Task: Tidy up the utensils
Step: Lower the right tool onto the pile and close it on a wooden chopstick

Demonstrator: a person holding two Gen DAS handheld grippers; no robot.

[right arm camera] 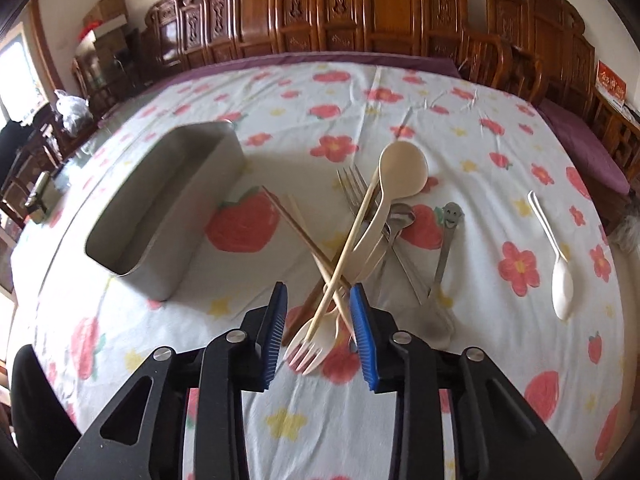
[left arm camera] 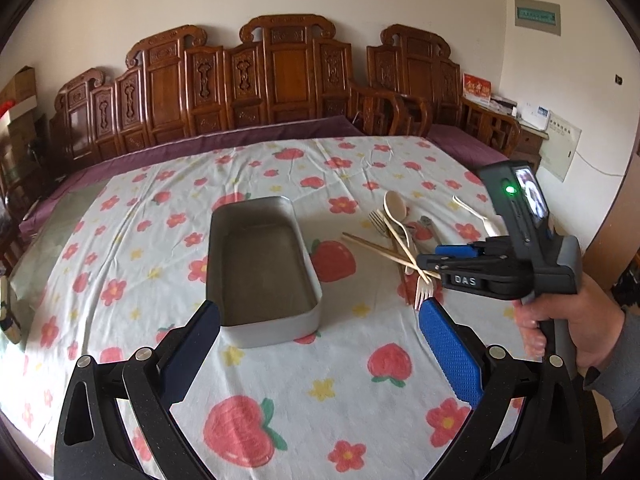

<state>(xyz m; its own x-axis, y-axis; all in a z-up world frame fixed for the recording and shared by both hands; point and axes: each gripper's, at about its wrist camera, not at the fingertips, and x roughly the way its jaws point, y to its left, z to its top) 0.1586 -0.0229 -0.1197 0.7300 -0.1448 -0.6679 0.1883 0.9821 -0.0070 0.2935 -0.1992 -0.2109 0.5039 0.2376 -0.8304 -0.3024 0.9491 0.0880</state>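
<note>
An empty grey metal box [left arm camera: 262,268] stands on the strawberry-print tablecloth; it also shows in the right wrist view [right arm camera: 160,208]. To its right lies a pile of utensils [right arm camera: 360,236]: a beige spoon [right arm camera: 400,172], a cream plastic fork [right arm camera: 316,340], crossed chopsticks [right arm camera: 308,236], a metal fork [right arm camera: 352,188] and a smiley-handled utensil [right arm camera: 448,228]. A white spoon [right arm camera: 560,276] lies apart on the right. My right gripper [right arm camera: 320,320] is open, its jaws on either side of the pile's near end. My left gripper [left arm camera: 320,344] is open and empty, just before the box.
Carved wooden chairs [left arm camera: 280,80] stand behind the table. The tablecloth [left arm camera: 304,384] covers the round table; its edge curves away at left and right. A plastic bag [right arm camera: 72,108] lies on furniture at the far left.
</note>
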